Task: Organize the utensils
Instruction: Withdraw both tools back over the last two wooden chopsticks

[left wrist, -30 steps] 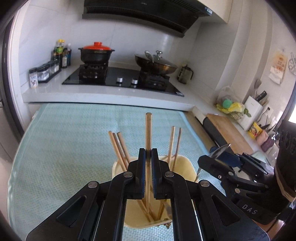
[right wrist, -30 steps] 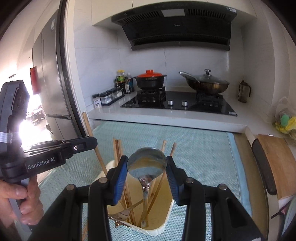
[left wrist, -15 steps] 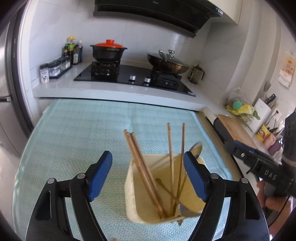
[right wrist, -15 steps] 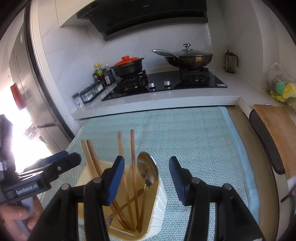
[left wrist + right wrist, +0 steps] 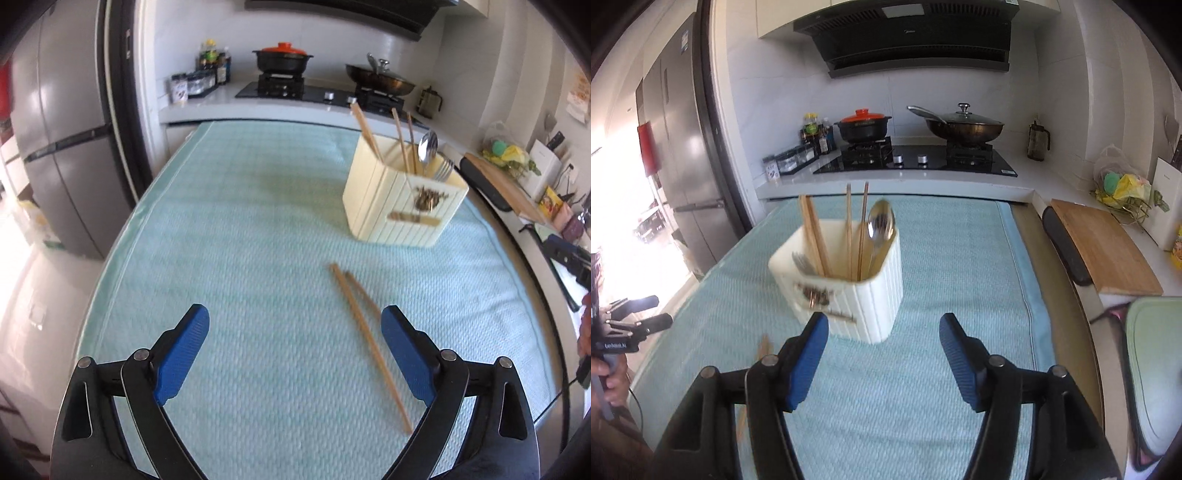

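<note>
Both the left gripper [image 5: 293, 338] and right gripper [image 5: 882, 341] hover empty with fingers wide apart, and the job left looks to be the two chopsticks [image 5: 364, 332] lying side by side on the mat [image 5: 240, 221], just inside the left gripper's right finger and well short of the holder [image 5: 400, 206]. To do it well, I would centre the left gripper over the pair, close across both near their middle so they lift level, then tip them upright above the holder. The spoon [image 5: 881, 227], fork [image 5: 801, 260] and standing sticks [image 5: 812, 236] already crowd it, so aim for a gap; the stove [image 5: 916, 160] sits well clear
</note>
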Available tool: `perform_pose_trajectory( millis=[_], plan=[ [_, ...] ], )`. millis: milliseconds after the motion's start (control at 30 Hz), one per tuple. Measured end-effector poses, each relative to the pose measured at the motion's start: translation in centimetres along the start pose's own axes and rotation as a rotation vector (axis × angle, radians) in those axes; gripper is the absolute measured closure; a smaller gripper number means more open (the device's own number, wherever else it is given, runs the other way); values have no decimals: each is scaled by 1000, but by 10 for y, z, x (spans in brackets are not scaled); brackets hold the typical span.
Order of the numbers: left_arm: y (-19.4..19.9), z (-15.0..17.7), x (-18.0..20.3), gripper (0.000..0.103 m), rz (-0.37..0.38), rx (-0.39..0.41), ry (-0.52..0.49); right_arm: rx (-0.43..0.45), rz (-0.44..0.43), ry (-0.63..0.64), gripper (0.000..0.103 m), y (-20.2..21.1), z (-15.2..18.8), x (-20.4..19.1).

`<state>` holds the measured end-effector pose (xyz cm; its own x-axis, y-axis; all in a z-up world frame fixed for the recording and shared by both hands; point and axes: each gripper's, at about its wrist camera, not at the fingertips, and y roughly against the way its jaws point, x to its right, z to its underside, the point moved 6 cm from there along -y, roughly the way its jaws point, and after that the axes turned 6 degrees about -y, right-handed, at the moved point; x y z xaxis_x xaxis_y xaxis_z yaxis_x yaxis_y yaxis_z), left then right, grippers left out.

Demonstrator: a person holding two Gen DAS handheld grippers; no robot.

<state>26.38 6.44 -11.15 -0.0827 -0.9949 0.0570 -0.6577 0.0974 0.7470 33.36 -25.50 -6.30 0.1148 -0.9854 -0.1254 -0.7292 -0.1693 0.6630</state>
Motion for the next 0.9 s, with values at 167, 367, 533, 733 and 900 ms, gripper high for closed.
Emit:
perform_pose_trajectory(
  millis=[167,367,533,733,900],
  plan=[
    [0,46,5,8,-39,-33,56,-42,12,38,39,23,82,-22],
    [-1,65,13,8,-116,-45,8,-67,-12,-12,39,32,132,-36],
    [0,74,18,8,-131,-49,-15,-98,-6,21,39,29,149,-43],
    [1,81,15,8,-161,-60,-24,-111,-20,36,39,22,160,-54],
    [8,91,-9,8,-178,-65,44,-109,-35,34,39,19,164,-60]
  ],
)
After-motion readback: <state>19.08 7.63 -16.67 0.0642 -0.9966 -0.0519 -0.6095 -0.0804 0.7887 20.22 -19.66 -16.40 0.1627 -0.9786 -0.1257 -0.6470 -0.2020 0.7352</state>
